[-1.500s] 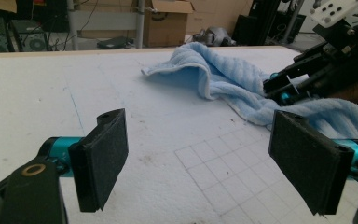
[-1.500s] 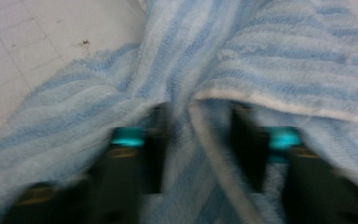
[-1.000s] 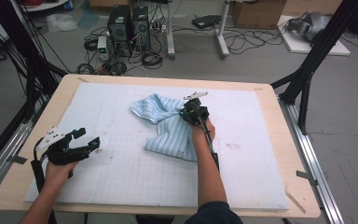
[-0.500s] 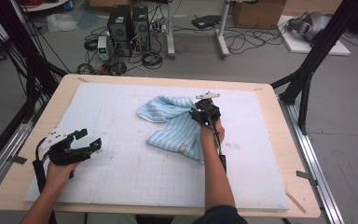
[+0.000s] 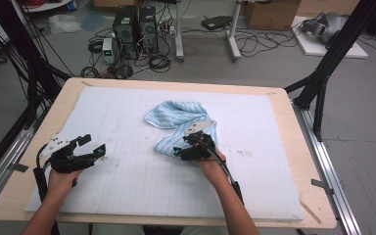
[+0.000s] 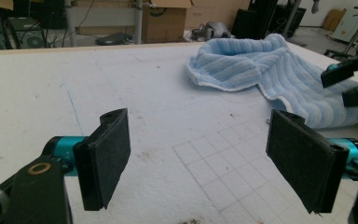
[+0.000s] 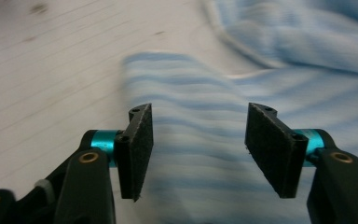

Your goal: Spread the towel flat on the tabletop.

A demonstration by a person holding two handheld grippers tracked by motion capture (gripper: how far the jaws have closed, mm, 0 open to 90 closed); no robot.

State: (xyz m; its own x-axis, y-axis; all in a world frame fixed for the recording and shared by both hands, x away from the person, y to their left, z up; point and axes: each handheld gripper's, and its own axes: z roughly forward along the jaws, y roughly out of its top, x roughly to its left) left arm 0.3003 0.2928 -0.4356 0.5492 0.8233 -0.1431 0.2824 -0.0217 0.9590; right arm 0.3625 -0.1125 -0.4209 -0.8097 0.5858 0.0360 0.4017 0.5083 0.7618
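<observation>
Seen from the high view, a crumpled blue striped towel (image 5: 178, 125) lies mid-worktop (image 5: 284, 122) on the white mat (image 5: 127, 186), the right tool (image 5: 183, 149) low at its near corner on an outstretched forearm while the left tool (image 5: 89, 148) hangs well apart near the left edge. In the left gripper view, the left tool (image 6: 198, 158) stands spread and empty above the bare mat, aimed at the towel (image 6: 270, 74). In the right gripper view, the right tool (image 7: 198, 149) is spread astride a striped fold (image 7: 186, 107) without pinching it; a shallow close could likely catch one layer and drag the heap instead of lifting it.
</observation>
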